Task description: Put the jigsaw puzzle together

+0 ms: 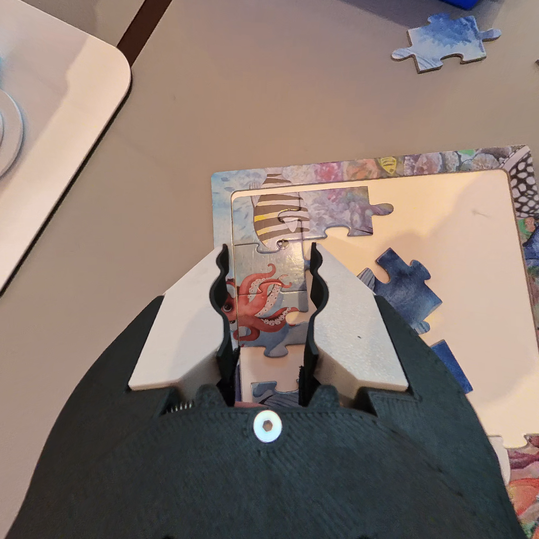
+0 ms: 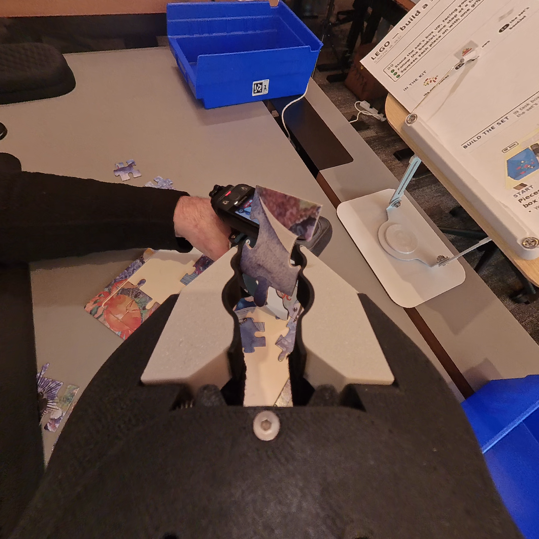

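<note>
The puzzle frame (image 1: 320,168) lies flat on the grey table. Striped-fish pieces (image 1: 277,215) and a red octopus piece (image 1: 262,303) sit joined in its left column. A dark blue piece (image 1: 405,288) lies loose inside the frame. My left gripper (image 1: 269,250) is open and empty, with its fingers either side of the octopus piece, just above it. My right gripper (image 2: 268,256) is shut on a purple-blue puzzle piece (image 2: 267,259). It holds the piece upright above the frame (image 2: 116,309), near the hand holding the left gripper (image 2: 233,204).
Loose pieces lie on the table (image 1: 446,40) (image 2: 127,170) (image 2: 52,390). A blue bin (image 2: 242,58) stands at the back, and another blue bin (image 2: 510,437) at the near right. A white stand base (image 2: 399,248) (image 1: 58,102) carries an instruction board (image 2: 466,87). A black-sleeved arm (image 2: 87,213) crosses from the left. My hands' fingertips stand some 20 cm from each other.
</note>
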Demonstrator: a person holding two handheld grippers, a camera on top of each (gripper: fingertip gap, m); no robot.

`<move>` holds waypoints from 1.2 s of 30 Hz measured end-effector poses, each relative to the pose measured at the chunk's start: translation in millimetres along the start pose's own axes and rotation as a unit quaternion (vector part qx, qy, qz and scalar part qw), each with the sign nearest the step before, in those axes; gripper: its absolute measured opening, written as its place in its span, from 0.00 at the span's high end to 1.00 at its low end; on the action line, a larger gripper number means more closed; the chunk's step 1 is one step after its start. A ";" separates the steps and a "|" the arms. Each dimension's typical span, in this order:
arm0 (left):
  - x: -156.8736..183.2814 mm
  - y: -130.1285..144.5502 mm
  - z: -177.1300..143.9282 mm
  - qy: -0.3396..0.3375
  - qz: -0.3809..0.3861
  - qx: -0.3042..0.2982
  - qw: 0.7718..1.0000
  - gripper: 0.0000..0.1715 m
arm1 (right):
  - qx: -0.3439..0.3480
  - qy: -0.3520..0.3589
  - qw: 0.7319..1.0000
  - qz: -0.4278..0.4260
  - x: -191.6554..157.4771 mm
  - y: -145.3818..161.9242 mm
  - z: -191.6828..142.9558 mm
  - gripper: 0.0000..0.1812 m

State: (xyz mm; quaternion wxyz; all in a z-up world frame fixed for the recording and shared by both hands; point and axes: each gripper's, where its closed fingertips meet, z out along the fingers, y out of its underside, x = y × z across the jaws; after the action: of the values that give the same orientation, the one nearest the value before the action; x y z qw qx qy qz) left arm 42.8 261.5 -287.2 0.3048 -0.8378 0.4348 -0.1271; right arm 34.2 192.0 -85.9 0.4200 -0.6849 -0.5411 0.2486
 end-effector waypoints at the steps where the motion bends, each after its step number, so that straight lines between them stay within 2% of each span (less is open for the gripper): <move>1: -1.2 -2.1 0.7 -0.005 0.003 0.000 1.000 0.68 | 0.000 0.000 1.000 0.000 -0.1 -0.2 -0.2 0.82; 8: -3.0 -12.6 10.2 -0.004 0.005 -0.004 1.000 0.67 | 0.004 0.000 1.000 -0.001 0.0 -1.8 -3.5 0.82; 21: -5.6 -20.8 16.8 0.005 0.007 0.012 1.000 0.74 | 0.005 -0.002 1.000 -0.005 -1.5 -2.9 -6.4 0.82; 26: -12.1 -18.6 12.8 -0.012 0.019 -0.001 1.000 0.67 | 0.007 -0.003 1.000 -0.006 -1.8 -3.7 -7.8 0.82; 31: -18.8 -13.1 13.6 -0.012 -0.016 -0.009 1.000 0.59 | 0.006 -0.006 1.000 -0.007 -3.6 -4.0 -7.3 0.82; 36: -14.6 -12.5 14.4 0.011 -0.024 -0.003 1.000 0.63 | 0.005 -0.006 1.000 -0.008 -4.4 -4.2 -7.1 0.82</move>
State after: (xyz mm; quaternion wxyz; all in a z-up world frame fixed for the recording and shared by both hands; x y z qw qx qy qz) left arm 49.2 284.4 -290.0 0.2946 -0.8476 0.4179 -0.1421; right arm 36.3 185.9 -79.1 0.4223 -0.6767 -0.5480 0.2518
